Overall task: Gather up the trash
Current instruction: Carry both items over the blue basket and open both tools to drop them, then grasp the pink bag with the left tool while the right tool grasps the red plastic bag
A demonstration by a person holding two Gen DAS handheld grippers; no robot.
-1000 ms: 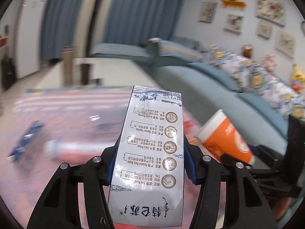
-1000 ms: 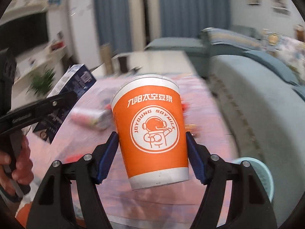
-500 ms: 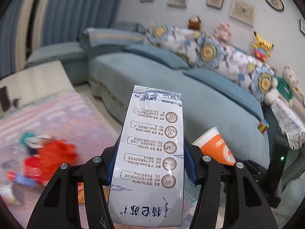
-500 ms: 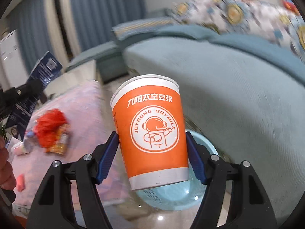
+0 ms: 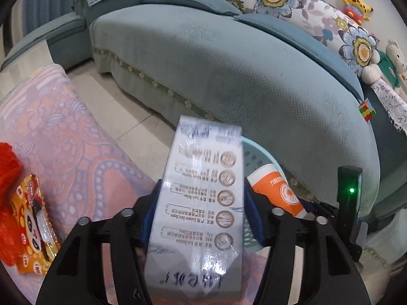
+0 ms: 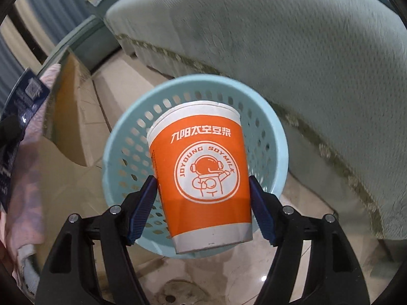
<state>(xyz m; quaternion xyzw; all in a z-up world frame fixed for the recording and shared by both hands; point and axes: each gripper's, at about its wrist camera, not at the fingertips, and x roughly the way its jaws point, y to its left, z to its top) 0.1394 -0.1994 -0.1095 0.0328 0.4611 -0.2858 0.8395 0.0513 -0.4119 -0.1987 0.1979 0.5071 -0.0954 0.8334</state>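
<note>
My left gripper (image 5: 201, 203) is shut on a blue-and-white milk carton (image 5: 201, 198), held over the edge of the pink-clothed table. My right gripper (image 6: 203, 198) is shut on an orange soy-milk paper cup (image 6: 201, 175), held right above the light blue perforated waste basket (image 6: 127, 137) on the floor. The cup (image 5: 274, 190) and part of the basket's rim (image 5: 257, 150) also show in the left wrist view behind the carton. The carton (image 6: 23, 101) shows at the left edge of the right wrist view.
A teal sofa (image 5: 241, 71) with floral cushions and plush toys runs beside the basket. On the pink tablecloth (image 5: 63, 139) lie an orange snack wrapper (image 5: 30, 228) and a red plastic bag (image 5: 7, 162). Tiled floor (image 6: 229, 279) lies between table and sofa.
Both grippers have swung from the table toward the sofa side and tilted down. The cup now hangs over the basket, and the carton has come near the basket.
</note>
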